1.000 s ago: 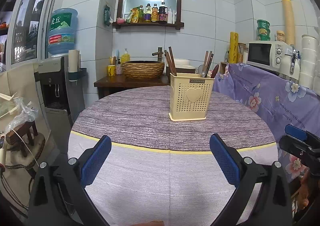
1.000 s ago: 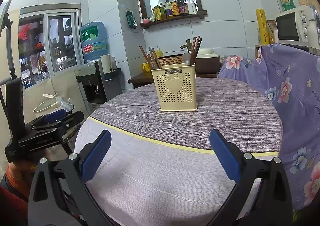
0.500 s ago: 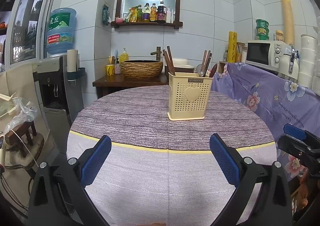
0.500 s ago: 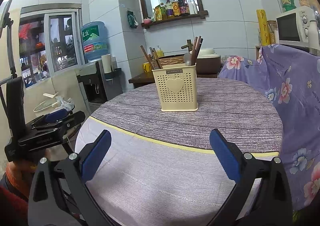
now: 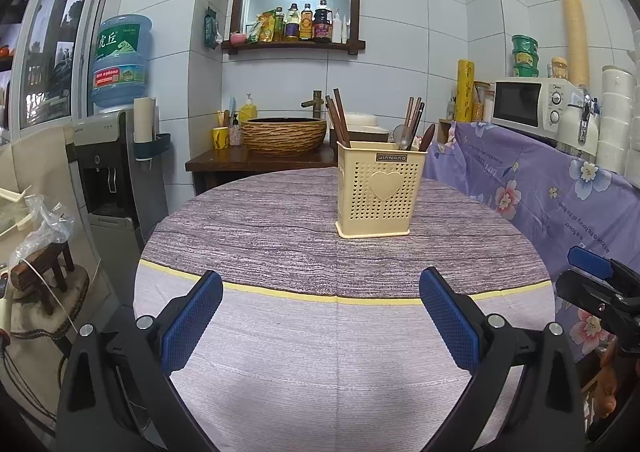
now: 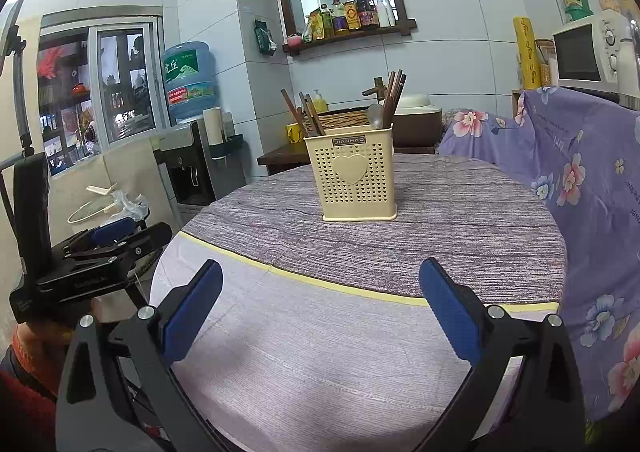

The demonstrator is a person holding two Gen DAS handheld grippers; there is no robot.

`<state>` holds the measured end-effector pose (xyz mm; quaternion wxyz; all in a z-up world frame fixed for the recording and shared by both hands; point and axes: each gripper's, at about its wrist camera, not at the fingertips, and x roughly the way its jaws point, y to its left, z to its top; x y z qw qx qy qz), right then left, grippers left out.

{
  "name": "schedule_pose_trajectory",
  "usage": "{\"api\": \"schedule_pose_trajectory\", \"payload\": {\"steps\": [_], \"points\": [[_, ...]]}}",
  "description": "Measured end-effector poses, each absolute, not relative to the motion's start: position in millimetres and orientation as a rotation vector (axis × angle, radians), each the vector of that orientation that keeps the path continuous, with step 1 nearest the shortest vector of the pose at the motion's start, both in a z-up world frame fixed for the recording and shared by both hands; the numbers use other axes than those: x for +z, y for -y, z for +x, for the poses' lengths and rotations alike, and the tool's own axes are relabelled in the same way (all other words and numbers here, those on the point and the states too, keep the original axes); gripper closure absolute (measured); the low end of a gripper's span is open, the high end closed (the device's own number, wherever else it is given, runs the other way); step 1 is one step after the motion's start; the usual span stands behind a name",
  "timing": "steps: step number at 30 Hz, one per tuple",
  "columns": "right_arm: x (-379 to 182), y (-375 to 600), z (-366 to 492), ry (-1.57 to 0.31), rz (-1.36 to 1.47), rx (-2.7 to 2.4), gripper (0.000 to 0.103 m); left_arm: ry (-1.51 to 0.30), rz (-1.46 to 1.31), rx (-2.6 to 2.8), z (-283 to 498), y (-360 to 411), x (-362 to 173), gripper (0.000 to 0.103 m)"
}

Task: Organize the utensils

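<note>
A cream perforated utensil holder (image 5: 379, 188) (image 6: 356, 176) with a heart on its front stands upright on the round table (image 5: 280, 220) (image 6: 460, 228). Brown chopsticks (image 5: 338, 116) (image 6: 310, 114) lean in its left side; more chopsticks and a metal spoon (image 5: 400, 132) (image 6: 376, 115) stand in its right side. My left gripper (image 5: 320, 312) hangs open over the table's near edge, empty, well short of the holder. My right gripper (image 6: 320, 310) is likewise open and empty at the near edge. Each gripper shows at the side of the other's view.
A purple floral cloth (image 5: 560, 188) covers furniture right of the table, with a microwave (image 5: 532, 108) on it. A water dispenser (image 5: 116, 156) stands at the left. Behind the table sit a wooden counter and a woven basin (image 5: 284, 134).
Both views have drifted slightly, the holder shifting a little right in each. Both grippers stay open and empty.
</note>
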<state>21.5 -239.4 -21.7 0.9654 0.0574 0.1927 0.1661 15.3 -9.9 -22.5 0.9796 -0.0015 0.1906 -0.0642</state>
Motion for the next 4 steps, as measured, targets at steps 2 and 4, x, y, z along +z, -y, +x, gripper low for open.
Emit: {"api": "schedule_pose_trajectory", "payload": {"steps": [2,4], "points": [[-21.6,239.8,22.1,-0.390,0.116,0.336,0.006,-0.384,0.000,-0.128,15.2,10.4,-22.7,0.005],[-21.7,239.8,22.1,-0.391,0.116,0.336,0.006,-0.383,0.000,-0.127,14.9,11.0,-22.6,0.005]]}}
